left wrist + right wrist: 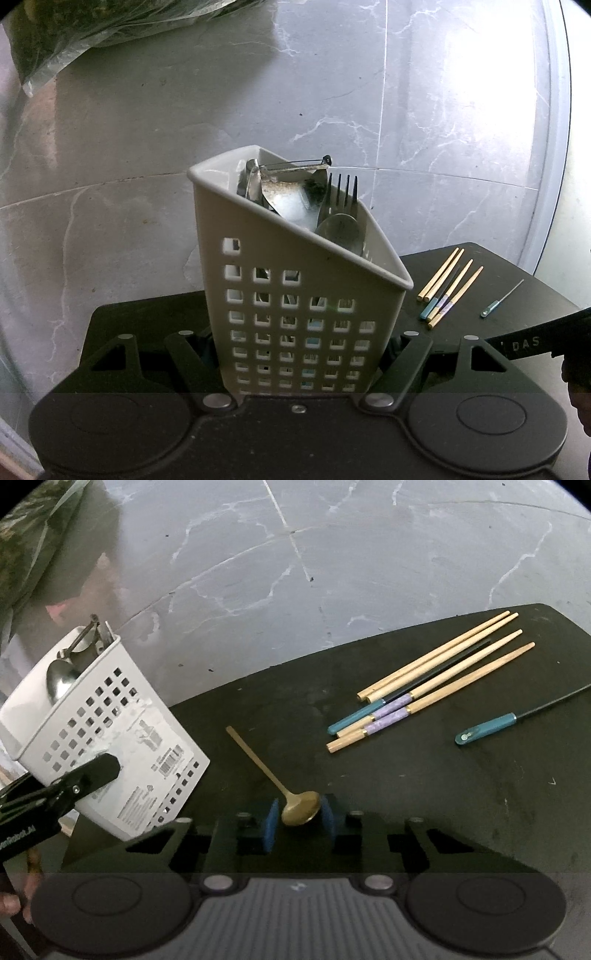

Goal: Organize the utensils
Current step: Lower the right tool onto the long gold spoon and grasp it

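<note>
Straddling the gold spoon (300, 808), the right gripper (300, 818) has its blue pads beside the bowl, not visibly pressing. Thin, stiff, slippery metal: pinch the bowl's edges squarely. The left gripper (301, 354) is clamped on the light plastic basket (295, 295), off to its left.

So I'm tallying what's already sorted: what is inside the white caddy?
Inside the white caddy: a fork, a spoon, a serving spoon and tongs. Their handles are mostly hidden behind its perforated wall.
</note>
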`<action>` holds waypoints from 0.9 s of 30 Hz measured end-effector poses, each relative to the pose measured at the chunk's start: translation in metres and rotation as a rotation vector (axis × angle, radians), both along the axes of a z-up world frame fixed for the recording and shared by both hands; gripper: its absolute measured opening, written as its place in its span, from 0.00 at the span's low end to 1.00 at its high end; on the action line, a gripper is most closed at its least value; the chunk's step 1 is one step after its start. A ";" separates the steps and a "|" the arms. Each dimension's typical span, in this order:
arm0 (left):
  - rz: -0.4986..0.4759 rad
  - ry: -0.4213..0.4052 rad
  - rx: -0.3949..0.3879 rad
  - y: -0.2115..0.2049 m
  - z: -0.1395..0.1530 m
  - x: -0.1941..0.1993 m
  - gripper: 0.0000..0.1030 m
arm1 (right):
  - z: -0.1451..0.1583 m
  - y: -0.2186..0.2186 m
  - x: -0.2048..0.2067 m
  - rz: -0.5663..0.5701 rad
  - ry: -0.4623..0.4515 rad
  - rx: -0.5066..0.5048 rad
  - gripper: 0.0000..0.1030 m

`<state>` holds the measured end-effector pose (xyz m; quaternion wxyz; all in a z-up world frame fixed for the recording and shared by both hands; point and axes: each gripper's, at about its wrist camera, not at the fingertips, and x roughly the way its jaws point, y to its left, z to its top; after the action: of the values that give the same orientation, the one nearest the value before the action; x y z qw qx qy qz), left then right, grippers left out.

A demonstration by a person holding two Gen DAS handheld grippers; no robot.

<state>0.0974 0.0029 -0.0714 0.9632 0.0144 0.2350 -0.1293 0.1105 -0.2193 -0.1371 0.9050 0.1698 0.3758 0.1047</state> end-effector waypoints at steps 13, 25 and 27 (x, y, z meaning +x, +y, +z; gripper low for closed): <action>0.001 0.000 0.000 -0.001 0.000 -0.001 0.75 | 0.002 0.006 -0.001 -0.011 -0.022 -0.070 0.04; 0.001 -0.001 -0.001 -0.001 0.000 -0.001 0.75 | 0.011 0.003 -0.009 -0.033 -0.074 -0.085 0.01; 0.001 -0.001 -0.001 0.000 0.000 -0.001 0.75 | 0.014 0.002 -0.010 -0.033 -0.087 -0.100 0.01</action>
<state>0.0967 0.0025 -0.0717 0.9634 0.0140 0.2347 -0.1289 0.1006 -0.2177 -0.1227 0.9294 0.1261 0.3378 0.0782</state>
